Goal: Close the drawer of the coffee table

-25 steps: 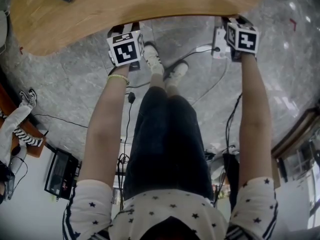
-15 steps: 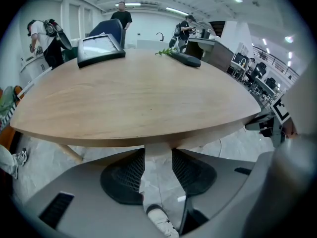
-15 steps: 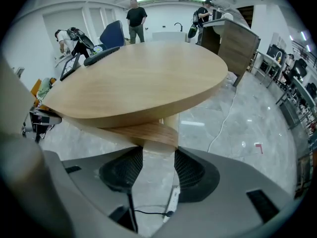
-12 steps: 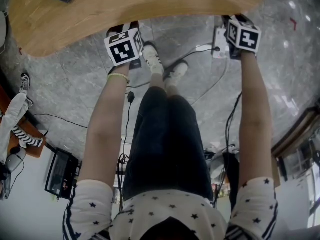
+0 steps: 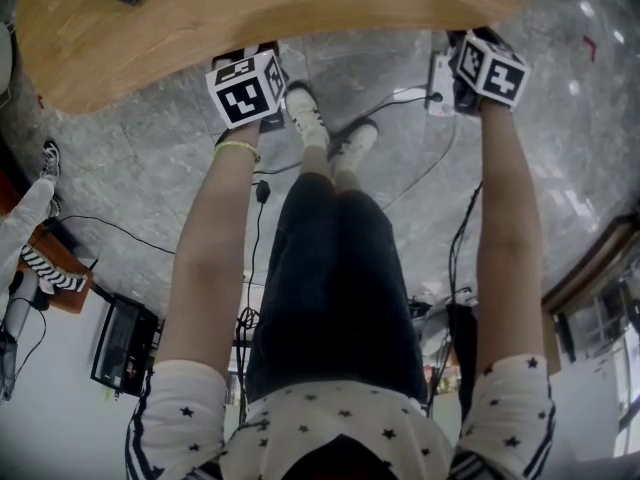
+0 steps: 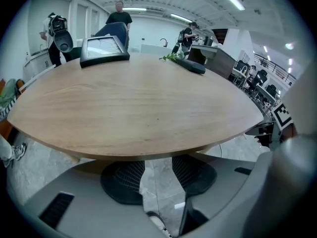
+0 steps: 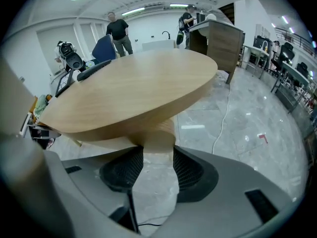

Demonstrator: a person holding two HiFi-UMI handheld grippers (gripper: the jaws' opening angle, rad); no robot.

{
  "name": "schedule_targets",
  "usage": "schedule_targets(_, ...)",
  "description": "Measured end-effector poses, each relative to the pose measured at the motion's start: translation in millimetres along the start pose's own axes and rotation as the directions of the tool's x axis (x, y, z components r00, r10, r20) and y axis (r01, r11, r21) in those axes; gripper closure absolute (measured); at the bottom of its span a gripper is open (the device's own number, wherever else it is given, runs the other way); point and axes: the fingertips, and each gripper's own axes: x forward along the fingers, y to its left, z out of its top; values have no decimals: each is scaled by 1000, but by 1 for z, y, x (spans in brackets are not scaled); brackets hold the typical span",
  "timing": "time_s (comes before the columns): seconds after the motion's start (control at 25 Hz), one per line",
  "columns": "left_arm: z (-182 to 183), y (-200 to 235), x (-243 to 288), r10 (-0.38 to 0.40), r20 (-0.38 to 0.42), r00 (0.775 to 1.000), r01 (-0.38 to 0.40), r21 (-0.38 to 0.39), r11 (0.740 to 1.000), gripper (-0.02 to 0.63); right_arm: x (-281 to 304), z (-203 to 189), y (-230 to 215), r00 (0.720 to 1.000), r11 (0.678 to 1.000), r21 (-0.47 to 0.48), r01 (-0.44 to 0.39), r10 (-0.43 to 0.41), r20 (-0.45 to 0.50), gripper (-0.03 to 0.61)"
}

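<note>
Oval light-wood coffee table top (image 5: 260,13) overhangs the grey marbled floor (image 5: 140,168). Its drawer cannot be made out beneath (only a pale wooden block (image 7: 154,133) shows under the rim). A black-framed panel (image 6: 103,51) lies on top. Left gripper (image 6: 157,175) and right gripper (image 7: 152,170): jaws wide, empty, at the near edge. White power strip (image 5: 437,73) lies on the floor beside the right one.

A person wears a white short-sleeved shirt (image 5: 340,423) dotted with small dark stars, with dark stripes at the sleeve edges. Below are dark blue trousers (image 5: 335,288) and white shoes (image 5: 305,118). A thin yellow-green band (image 5: 236,149) circles the left wrist.
</note>
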Motion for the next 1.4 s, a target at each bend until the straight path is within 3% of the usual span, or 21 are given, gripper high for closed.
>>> schedule_targets(0.6, 9, 1, 6, 6, 53, 999, -4, -54, 999, 433, 7, 8, 1, 996, 998, 66, -15, 9, 93, 382)
schedule_targets(0.8, 8, 1, 5, 12, 58, 998, -9, -59, 998, 433, 7, 8, 8, 992, 995, 101, -26, 13, 123, 465)
schedule_targets(1.12, 9, 2, 6, 6, 36, 999, -4, -35, 999, 439, 2, 13, 13, 992, 995, 99, -6, -6, 124, 471)
schedule_targets(1.4, 7, 9, -2, 36, 19, 999, -35, -47, 998, 521, -8, 5, 23, 994, 994, 104, -17, 5, 113, 485)
